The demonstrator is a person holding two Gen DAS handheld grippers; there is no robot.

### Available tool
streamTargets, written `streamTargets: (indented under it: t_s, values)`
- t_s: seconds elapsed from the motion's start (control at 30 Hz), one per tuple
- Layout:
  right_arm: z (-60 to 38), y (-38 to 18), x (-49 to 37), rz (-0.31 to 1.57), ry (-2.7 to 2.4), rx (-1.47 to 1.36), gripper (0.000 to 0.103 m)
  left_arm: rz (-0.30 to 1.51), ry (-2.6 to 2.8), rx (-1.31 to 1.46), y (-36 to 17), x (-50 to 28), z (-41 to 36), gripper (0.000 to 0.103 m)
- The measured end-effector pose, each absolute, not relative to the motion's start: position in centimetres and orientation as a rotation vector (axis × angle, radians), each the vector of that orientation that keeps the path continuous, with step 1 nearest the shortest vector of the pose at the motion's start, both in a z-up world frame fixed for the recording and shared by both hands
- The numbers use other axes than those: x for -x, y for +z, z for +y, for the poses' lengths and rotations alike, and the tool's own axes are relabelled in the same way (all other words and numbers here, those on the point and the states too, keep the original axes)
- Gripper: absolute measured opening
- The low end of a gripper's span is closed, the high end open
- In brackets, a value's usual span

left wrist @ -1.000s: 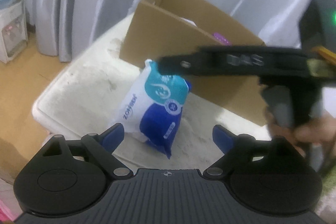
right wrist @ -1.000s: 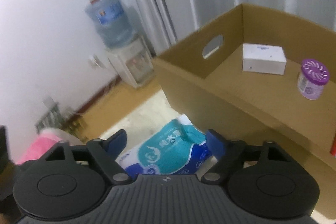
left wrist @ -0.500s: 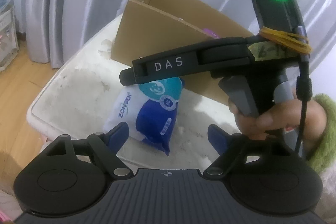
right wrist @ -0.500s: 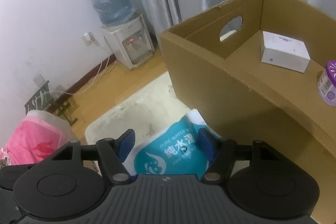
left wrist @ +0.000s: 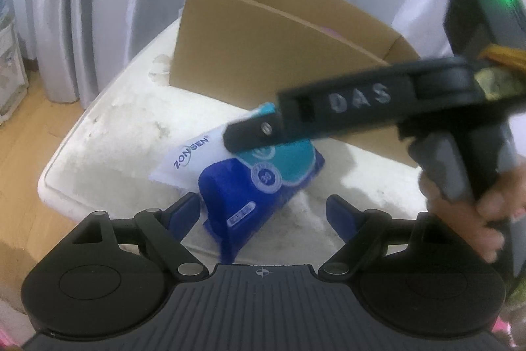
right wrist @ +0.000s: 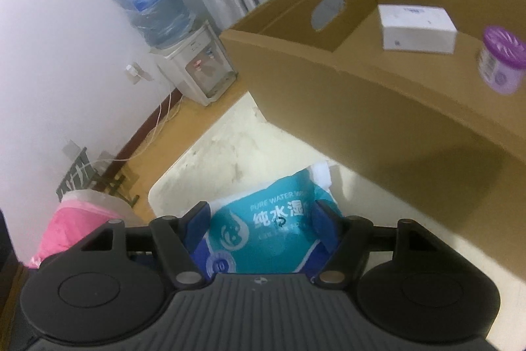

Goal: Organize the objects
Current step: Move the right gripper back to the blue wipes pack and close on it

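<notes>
A blue, teal and white wipes pack (left wrist: 243, 173) lies on the white table (left wrist: 131, 137), just in front of the cardboard box (left wrist: 263, 55). In the right wrist view the pack (right wrist: 263, 232) sits between the blue pads of my right gripper (right wrist: 261, 222). Both pads touch its sides while the jaws are opening slightly. From the left wrist view, one of that gripper's fingers (left wrist: 256, 134) covers the pack's far end. My left gripper (left wrist: 264, 213) stays open near the table's front edge, and the pack's near end reaches in beside its left pad.
Inside the box (right wrist: 361, 107) are a white carton (right wrist: 417, 28) and a purple-lidded jar (right wrist: 501, 64). A person's hand (left wrist: 476, 219) holds the right gripper's handle. A water dispenser (right wrist: 197, 71) and a pink bag (right wrist: 72, 229) stand on the floor left of the table. Curtains hang behind.
My right gripper came down over the pack and its jaws narrowed around it. The left gripper stayed in place with a slight roll.
</notes>
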State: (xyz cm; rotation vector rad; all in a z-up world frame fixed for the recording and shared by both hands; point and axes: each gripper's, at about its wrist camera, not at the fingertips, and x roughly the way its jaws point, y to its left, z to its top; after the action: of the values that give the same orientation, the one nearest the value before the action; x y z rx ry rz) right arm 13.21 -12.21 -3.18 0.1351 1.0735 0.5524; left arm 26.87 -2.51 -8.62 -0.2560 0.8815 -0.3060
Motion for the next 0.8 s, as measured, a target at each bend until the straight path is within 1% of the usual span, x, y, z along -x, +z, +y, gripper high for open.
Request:
streamTargets:
  t_s: [0.47,0.67,0.8]
  values:
    - [-19.7,-3.6,-9.3,1.090,0.422,-0.360,0.072,0.887,-0.439,0.141,-8.5,-26.9,-6.8,0.085]
    - [-21.5,-4.0,-9.0,1.085,0.414,-0.443,0.072,0.883,-0.433,0.120,-8.6,-26.8,-7.1,0.086]
    - [-22.0,-4.0,-9.3,1.068,0.411,-0.489,0.074,0.887,-0.428,0.134,-8.5,-27.2,-7.1,0.086]
